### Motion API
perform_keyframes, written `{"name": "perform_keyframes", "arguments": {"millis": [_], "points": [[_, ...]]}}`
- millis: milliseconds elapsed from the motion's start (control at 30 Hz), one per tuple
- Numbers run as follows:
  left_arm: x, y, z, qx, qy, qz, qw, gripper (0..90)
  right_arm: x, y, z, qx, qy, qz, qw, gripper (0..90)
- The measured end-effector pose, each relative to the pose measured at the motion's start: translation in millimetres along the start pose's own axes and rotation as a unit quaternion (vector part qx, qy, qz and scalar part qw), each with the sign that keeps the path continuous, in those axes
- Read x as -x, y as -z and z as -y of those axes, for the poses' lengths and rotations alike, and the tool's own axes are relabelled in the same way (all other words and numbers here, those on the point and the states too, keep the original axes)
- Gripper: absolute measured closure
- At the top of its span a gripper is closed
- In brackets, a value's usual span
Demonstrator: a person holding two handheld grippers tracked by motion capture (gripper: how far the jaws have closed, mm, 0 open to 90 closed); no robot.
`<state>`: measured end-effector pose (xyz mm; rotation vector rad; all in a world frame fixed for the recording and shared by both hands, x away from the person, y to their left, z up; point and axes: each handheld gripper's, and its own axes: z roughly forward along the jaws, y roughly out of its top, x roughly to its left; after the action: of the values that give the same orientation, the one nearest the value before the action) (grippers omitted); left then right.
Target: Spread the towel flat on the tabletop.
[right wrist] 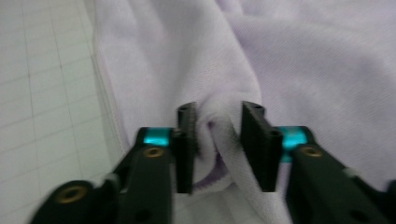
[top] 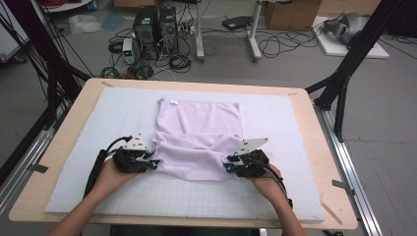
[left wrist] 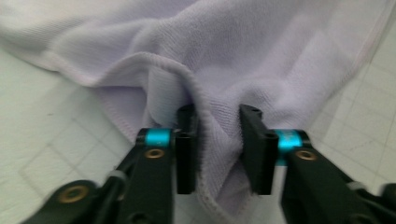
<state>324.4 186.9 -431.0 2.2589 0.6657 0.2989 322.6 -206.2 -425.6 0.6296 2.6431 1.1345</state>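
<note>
Cloth-folding at an early stage, judging by the lie of things: working on a pale lilac cloth (top: 199,132) spread on the grey mat (top: 123,105) in the middle of the wooden table (top: 69,142). Lying flat and smooth along the far half, with a small white label (top: 173,102) at the far left corner; bunching and wrinkling along the near half, where the two near corners are being gathered up.

Pinching the near left corner with the left gripper (top: 152,160), a thick fold of hemmed edge packed between the two black jaws in the left gripper view. Pinching the near right corner with the right gripper (top: 230,162) in the same way, a rolled loop of fabric filling the gap in the right gripper view. Probably gripping firmly on both sides, though blurring in those close views is making the pressure hard to judge.

Done so far: taking hold of both near corners and drawing them slightly inward. Left to do, seemingly: lifting the near edge, carrying it over to the far edge, laying it down square, letting go, then smoothing and possibly folding again
</note>
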Motion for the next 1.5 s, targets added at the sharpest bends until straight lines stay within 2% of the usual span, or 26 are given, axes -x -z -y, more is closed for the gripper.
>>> {"name": "perform_keyframes", "arguments": {"millis": [67, 167, 267, 367, 433, 500, 567, 633, 667, 733, 767, 867, 1000, 1100, 1167, 1233, 1267, 1300, 1367, 1500], "points": [[0.8, 3.9, -1.3, 0.008, -0.002, 0.001, 1.0, 78.1, -0.1, -0.2, 1.8, -0.008, -0.008, -0.016, 0.9998, 79.8], [-0.1, 15.0, -3.7, 0.014, 0.004, 0.007, 0.9999, 79.5, -1.8, 9.6, 2.2, 0.006, -0.018, -0.025, 0.9995, 81.4], [3.0, 29.2, -7.1, 0.03, 0.009, 0.015, 0.9994, 79.7, -7.7, 29.8, 0.6, 0.017, -0.018, -0.019, 0.9995, 81.7], [11.5, 41.4, -11.8, 0.036, -0.001, 0.017, 0.9992, 79.6, -15.0, 49.0, -1.7, 0.026, -0.019, -0.017, 0.9993, 81.9], [16.3, 47.6, -14.0, 0.039, -0.005, 0.02, 0.999, 79.5, -19.3, 59.4, -5.5, 0.034, -0.015, -0.024, 0.999, 81.9], [17.5, 50.6, -14.5, 0.037, -0.005, 0.027, 0.9989, 78.6, -22.6, 64.8, -10.1, 0.028, -0.01, -0.034, 0.999, 81.4], [15.1, 46.9, -12.4, 0.029, 0.004, 0.029, 0.9992, 76.4, -22.2, 62.7, -12.0, 0.019, -0.008, -0.041, 0.9989, 78.8], [9.1, 39.4, -8.9, 0.009, 0.017, 0.0, 0.9998, 63.6, -17.7, 51.4, -10.3, 0.003, -0.021, -0.031, 0.9993, 67.4], [4.7, 36.3, -6.4, 0.004, 0.028, -0.01, 0.9996, 60.0, -13.9, 46.5, -8.4, 0.004, -0.026, -0.027, 0.9993, 67.4], [-2.8, 34.4, -1.4, 0.01, 0.049, -0.011, 0.9987, 56.2, -7.5, 43.2, -4.1, 0.023, -0.039, -0.018, 0.9988, 67.5], [-5.0, 35.2, 0.1, 0.014, 0.052, -0.009, 0.9985, 54.3, -4.6, 42.8, -1.7, 0.032, -0.041, -0.013, 0.9985, 67.7], [-4.6, 38.3, 1.5, 0.028, 0.042, -0.002, 0.9987, 53.2, -2.3, 44.0, 3.6, 0.034, -0.037, -0.009, 0.9987, 67.5], [-3.4, 32.6, -1.3, 0.032, 0.031, 0.004, 0.999, 51.1, -4.0, 38.5, 5.2, 0.033, -0.028, -0.019, 0.9989, 61.7], [-1.6, 21.4, -2.1, 0.021, 0.02, 0.01, 0.9995, 54.2, -8.0, 23.4, 3.8, 0.019, -0.017, -0.026, 0.9993, 58.5], [0.7, 14.2, -0.8, 0.012, 0.014, 0.017, 0.9997, 68.6, -11.0, 10.9, 4.1, 0.0, -0.009, -0.028, 0.9996, 59.5], [4.2, 8.4, 1.1, 0.001, 0.006, 0.022, 0.9997, 75.3, -13.0, -0.7, 6.2, -0.009, -0.005, -0.033, 0.9994, 64.8], [5.9, 9.4, 1.6, 0.0, 0.004, 0.021, 0.9998, 76.6, -13.5, -4.8, 7.5, -0.013, -0.005, -0.04, 0.9991, 70.6], [6.3, 11.2, 1.8, 0.002, 0.005, 0.021, 0.9998, 77.3, -13.7, -6.2, 8.8, -0.006, -0.006, -0.049, 0.9988, 77.2], [6.8, 18.0, 2.3, 0.005, 0.006, 0.021, 0.9997, 77.8, -14.1, -3.9, 8.9, -0.004, -0.006, -0.052, 0.9986, 83.3], [11.4, 35.7, 3.2, -0.001, -0.005, 0.012, 0.9999, 77.9, -18.3, 13.3, 7.2, 0.004, 0.0, -0.056, 0.9984, 85.3]]}}
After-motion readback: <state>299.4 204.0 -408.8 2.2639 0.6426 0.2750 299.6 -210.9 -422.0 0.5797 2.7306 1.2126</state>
